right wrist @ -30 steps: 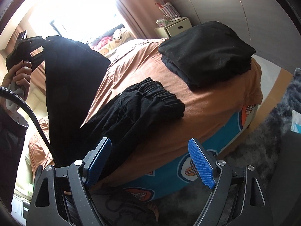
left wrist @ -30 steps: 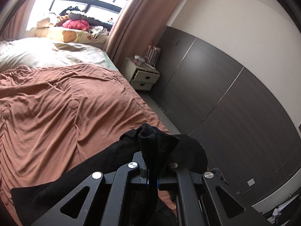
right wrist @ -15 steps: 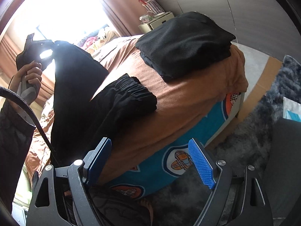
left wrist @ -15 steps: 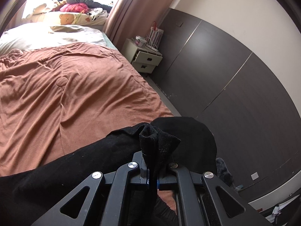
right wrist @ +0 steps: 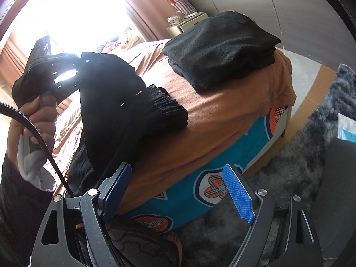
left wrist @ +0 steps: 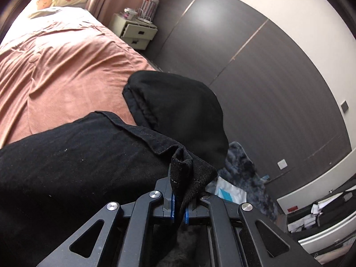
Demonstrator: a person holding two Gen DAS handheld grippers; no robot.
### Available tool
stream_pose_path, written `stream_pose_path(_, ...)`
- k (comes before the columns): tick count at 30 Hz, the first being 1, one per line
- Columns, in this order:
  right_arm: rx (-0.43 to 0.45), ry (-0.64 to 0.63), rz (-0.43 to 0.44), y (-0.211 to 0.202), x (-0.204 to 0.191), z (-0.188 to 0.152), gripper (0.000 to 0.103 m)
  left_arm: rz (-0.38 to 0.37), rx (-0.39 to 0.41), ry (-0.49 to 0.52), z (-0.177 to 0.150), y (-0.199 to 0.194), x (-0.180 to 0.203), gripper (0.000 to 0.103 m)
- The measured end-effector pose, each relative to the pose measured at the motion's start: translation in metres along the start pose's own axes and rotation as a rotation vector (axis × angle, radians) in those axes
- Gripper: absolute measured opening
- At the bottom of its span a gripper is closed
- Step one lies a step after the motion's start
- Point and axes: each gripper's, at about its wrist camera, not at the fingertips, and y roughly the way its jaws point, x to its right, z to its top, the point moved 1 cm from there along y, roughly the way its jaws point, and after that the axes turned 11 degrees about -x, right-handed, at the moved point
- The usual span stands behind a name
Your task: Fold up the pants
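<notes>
**Hem carried over toward the waistband — fold in mid-swing**

Left gripper (left wrist: 179, 209) clamped tight on a bunched corner of the black pants (left wrist: 77, 162); cloth pinched between the blue pads, trailing off toward 9 o'clock. In the right wrist view, same gripper (right wrist: 53, 71) at 10 o'clock, held in the person's hand (right wrist: 40, 120), pants (right wrist: 111, 111) draped beneath it, gathered waistband (right wrist: 169, 109) lying on the brown bedspread (right wrist: 222, 120). Right gripper (right wrist: 178, 193) spread wide, nothing between the pads, hovering off the bed's edge. Finished folded stack (right wrist: 220, 46) at 1 o'clock, apart from the waistband.

Step judged: first lengthwise fold, partway. Next move likely calls for laying the held end flat on the waistband, edges matched, then letting go.
</notes>
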Motion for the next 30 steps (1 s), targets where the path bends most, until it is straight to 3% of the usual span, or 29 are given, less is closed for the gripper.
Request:
stream_pose_path(4, 0.010, 0.007, 0.021, -0.003, 0.005, -0.001, 0.084, 0.074, -0.114, 0.065, -0.021, 0.023, 0.017, 0.008)
stream_pose_path(7, 0.014, 0.010, 0.043, -0.004, 0.008, -0.001, 0.084, 0.078, -0.163, 0.095, -0.032, 0.026, 0.014, 0.028)
stream_pose_path(9, 0.016, 0.008, 0.066, -0.004, 0.009, -0.001, 0.084, 0.019, -0.142, 0.074, -0.037, 0.014, 0.007, 0.087)
stream_pose_path(10, 0.016, 0.005, 0.076, -0.004, 0.009, -0.001, 0.084, 0.009, -0.108, 0.070, -0.041, 0.005, 0.005, 0.093)
stream_pose_path(18, 0.010, -0.025, 0.147, 0.007, -0.004, 0.011, 0.084, 0.068, 0.021, -0.004, -0.068, -0.067, -0.037, 0.096)
stream_pose_path(30, -0.033, -0.012, 0.238, 0.052, -0.012, 0.053, 0.084, 0.221, 0.147, -0.230, -0.115, -0.144, -0.132, 0.094)
